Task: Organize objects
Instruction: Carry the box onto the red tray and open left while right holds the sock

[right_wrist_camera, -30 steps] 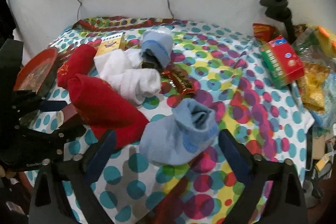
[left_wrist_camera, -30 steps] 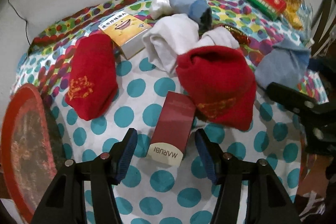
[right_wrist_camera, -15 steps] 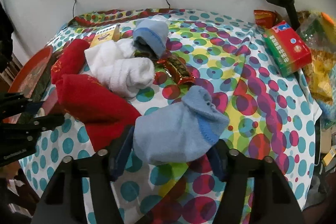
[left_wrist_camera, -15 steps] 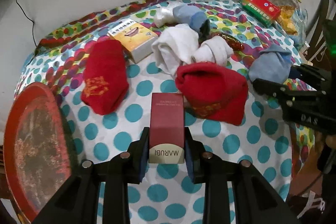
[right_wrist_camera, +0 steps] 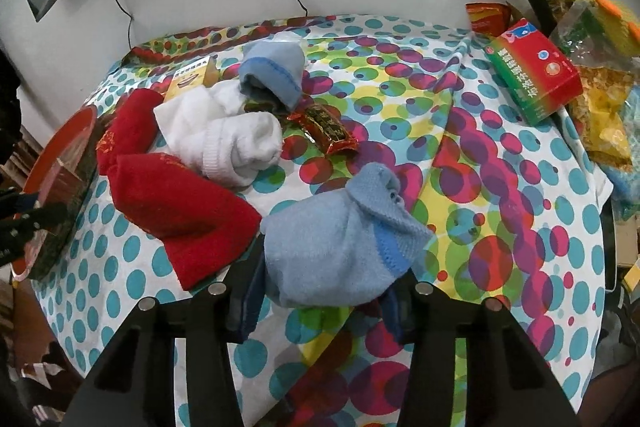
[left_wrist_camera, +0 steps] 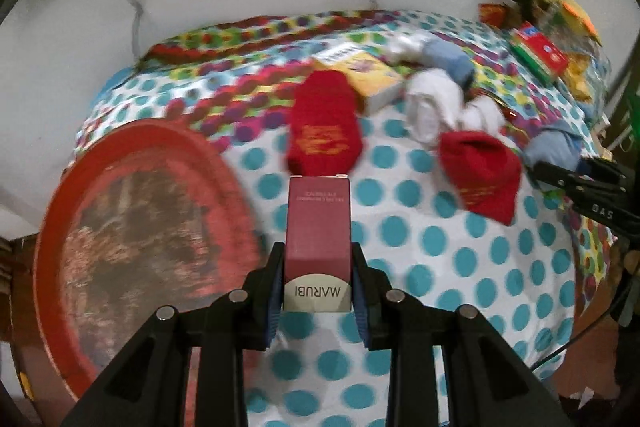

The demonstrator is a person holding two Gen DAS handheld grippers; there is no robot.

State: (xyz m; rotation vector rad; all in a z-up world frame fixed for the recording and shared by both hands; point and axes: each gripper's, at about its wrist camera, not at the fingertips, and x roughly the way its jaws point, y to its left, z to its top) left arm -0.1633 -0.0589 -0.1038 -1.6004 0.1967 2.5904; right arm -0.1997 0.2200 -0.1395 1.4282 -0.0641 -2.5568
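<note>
We see the dark red MARUBI box (left_wrist_camera: 319, 223) clamped in the left hand-held gripper (left_wrist_camera: 318, 291), lifted above the dotted table (left_wrist_camera: 440, 267) beside the red tray (left_wrist_camera: 132, 239). The right hand-held gripper (right_wrist_camera: 320, 301) is closing on the light blue sock (right_wrist_camera: 336, 239), by a red sock (right_wrist_camera: 188, 211).

6 socks (right_wrist_camera: 188, 215), 3 boxes (right_wrist_camera: 536, 79), 1 tray (left_wrist_camera: 132, 251)

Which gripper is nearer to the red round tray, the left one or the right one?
Left. The left gripper, shut on the MARUBI box, is beside the red round tray. The right gripper, closing around the blue sock, is further away.
</note>
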